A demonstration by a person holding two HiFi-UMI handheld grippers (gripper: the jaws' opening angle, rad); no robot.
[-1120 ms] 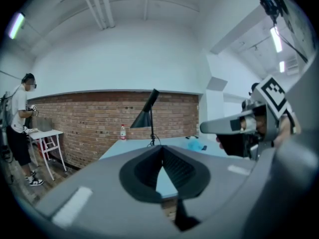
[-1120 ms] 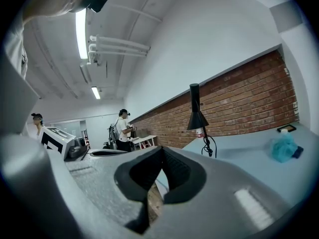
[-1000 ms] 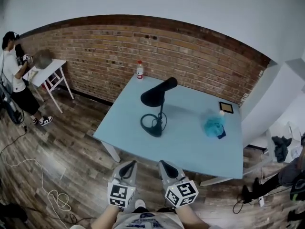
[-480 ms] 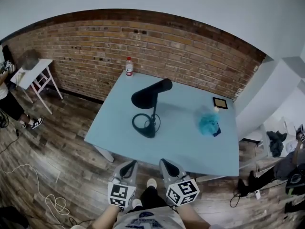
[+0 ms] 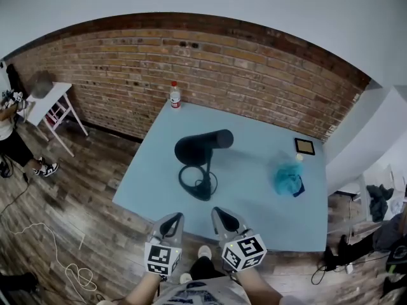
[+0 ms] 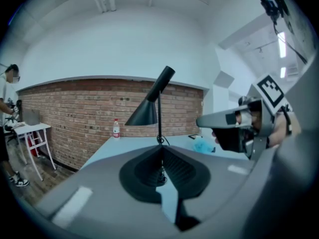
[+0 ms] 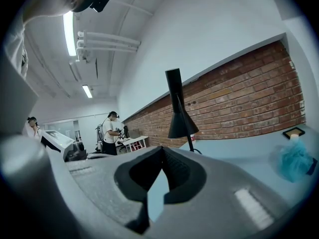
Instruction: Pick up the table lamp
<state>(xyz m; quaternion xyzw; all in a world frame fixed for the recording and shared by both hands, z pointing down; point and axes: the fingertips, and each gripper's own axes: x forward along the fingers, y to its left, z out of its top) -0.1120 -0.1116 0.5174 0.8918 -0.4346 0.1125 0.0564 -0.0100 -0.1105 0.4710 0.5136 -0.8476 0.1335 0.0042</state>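
A black table lamp [image 5: 202, 164] with a cone shade, a thin stem and a ring base stands upright on the pale blue table [image 5: 254, 202], left of its middle. My left gripper [image 5: 172, 220] and right gripper [image 5: 221, 215] hover side by side at the table's near edge, short of the lamp and not touching it. Both are shut with nothing between the jaws. In the left gripper view the lamp [image 6: 158, 101] rises straight beyond the closed tips [image 6: 160, 151], with the right gripper [image 6: 234, 126] alongside. The right gripper view has the lamp [image 7: 178, 111] just right of its closed tips [image 7: 162, 151].
A water bottle [image 5: 175, 95] stands at the table's far left corner. A crumpled blue cloth [image 5: 287, 178] and a small framed tablet [image 5: 304, 146] lie at the right. A brick wall runs behind. At the far left, a person [image 5: 9, 129] stands by a white side table [image 5: 51, 100]. A cable [image 5: 63, 259] lies on the floor.
Both grippers have come forward from over the floor to the table's near edge, still shut. The lamp and table now sit closer in view.
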